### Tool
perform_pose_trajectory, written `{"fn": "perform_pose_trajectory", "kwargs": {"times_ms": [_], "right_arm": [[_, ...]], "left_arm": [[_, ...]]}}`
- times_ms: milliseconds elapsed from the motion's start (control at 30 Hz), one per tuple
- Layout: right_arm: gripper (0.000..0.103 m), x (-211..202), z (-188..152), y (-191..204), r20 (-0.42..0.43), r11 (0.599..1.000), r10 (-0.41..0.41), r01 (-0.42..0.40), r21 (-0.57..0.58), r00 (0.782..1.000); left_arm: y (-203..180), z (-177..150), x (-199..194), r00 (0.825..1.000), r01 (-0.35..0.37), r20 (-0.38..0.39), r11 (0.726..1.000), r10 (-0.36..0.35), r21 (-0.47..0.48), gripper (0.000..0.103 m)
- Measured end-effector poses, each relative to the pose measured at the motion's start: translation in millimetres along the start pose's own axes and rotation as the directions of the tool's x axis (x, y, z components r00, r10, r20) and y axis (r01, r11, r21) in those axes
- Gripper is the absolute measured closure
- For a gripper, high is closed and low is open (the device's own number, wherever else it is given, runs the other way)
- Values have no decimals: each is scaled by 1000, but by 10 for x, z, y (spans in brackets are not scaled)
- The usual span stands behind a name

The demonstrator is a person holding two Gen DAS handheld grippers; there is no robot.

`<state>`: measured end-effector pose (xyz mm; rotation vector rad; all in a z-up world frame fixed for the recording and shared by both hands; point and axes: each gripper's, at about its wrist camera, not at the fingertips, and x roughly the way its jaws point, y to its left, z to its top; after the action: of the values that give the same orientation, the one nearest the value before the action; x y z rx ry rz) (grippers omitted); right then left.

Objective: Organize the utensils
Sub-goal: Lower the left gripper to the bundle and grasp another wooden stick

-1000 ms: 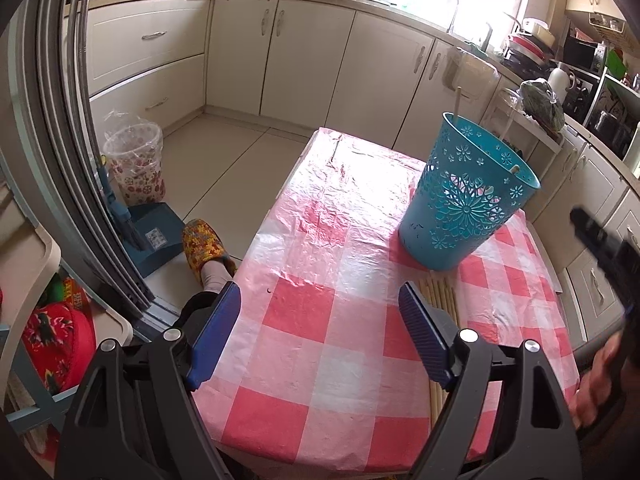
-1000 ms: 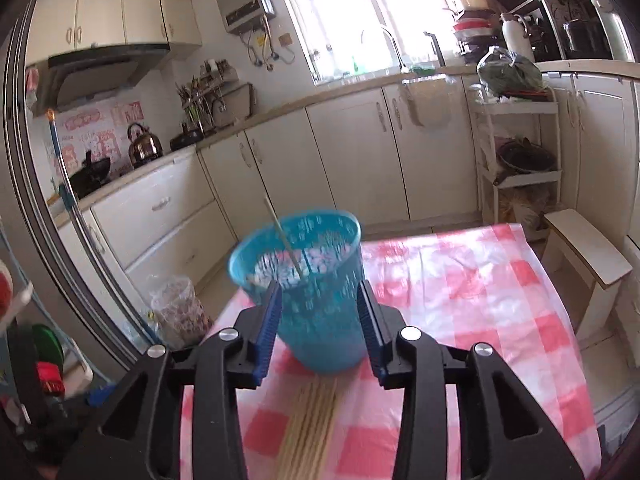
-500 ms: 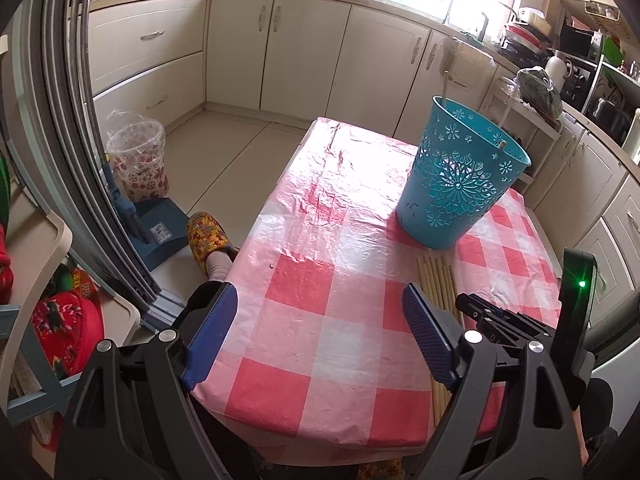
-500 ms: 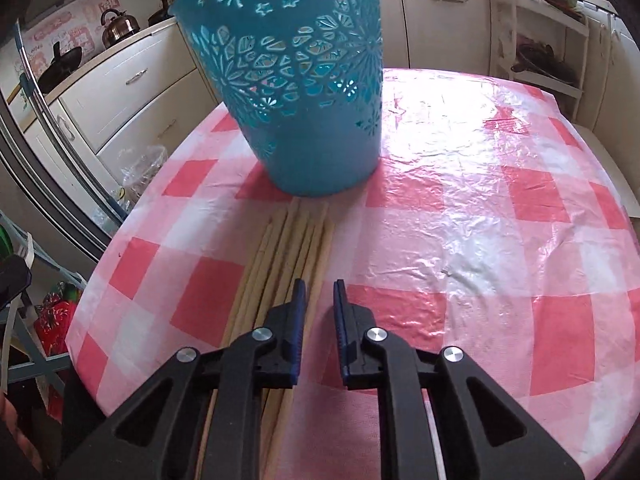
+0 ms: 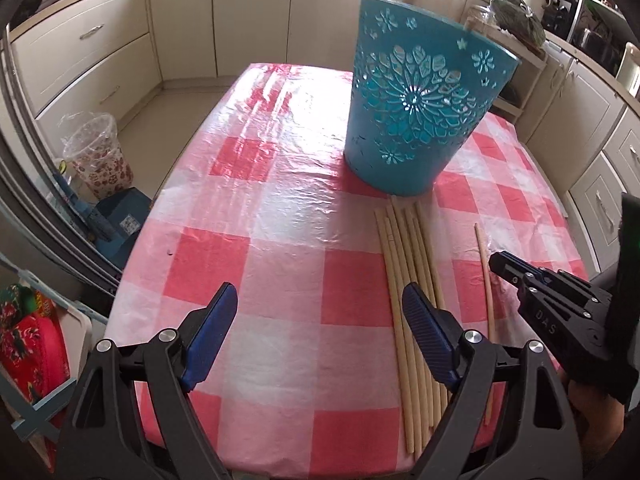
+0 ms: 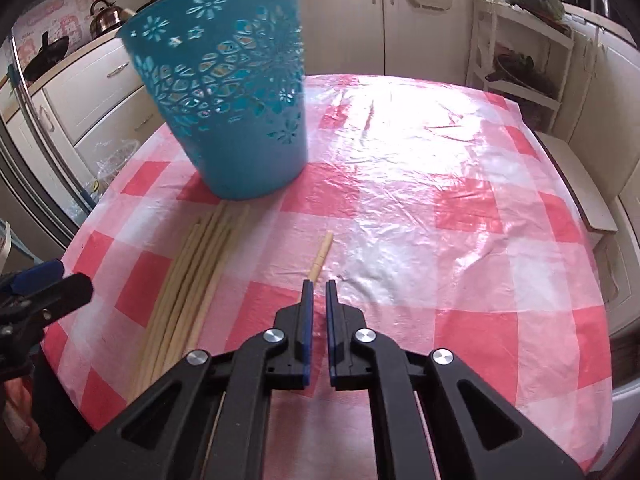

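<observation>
A teal cut-out basket [image 5: 416,108] stands on the red-and-white checked table [image 5: 256,264]; it also shows in the right wrist view [image 6: 236,100]. A bundle of several wooden chopsticks [image 5: 412,300] lies in front of it, also seen in the right wrist view [image 6: 192,284]. One chopstick [image 5: 485,276] lies apart to the right. My right gripper [image 6: 317,284] is nearly closed around the near end of that single chopstick [image 6: 321,254], low on the table. My left gripper [image 5: 320,308] is open and empty, its right finger over the bundle.
Cream kitchen cabinets [image 5: 100,52] ring the room. A lined waste bin [image 5: 98,156] and a blue dustpan [image 5: 120,220] stand on the floor left of the table. A white rack [image 6: 520,40] stands at the back right. The table's near edge [image 5: 280,464] is close.
My right gripper dropped from in front of the basket to the table and narrowed around one chopstick, which now lies apart from the bundle. My left gripper moved closer to the table.
</observation>
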<state>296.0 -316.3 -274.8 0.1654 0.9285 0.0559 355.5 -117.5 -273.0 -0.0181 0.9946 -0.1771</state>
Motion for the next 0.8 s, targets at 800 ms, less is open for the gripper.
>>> {"fn": "perform_pose_trajectory", "kwargs": {"times_ms": [800], "right_arm": [[96, 37, 20, -33, -3, 996, 75, -75, 45, 997]], "left_arm": [[-397, 246, 489, 994, -77, -70, 990, 86, 120, 60]]}}
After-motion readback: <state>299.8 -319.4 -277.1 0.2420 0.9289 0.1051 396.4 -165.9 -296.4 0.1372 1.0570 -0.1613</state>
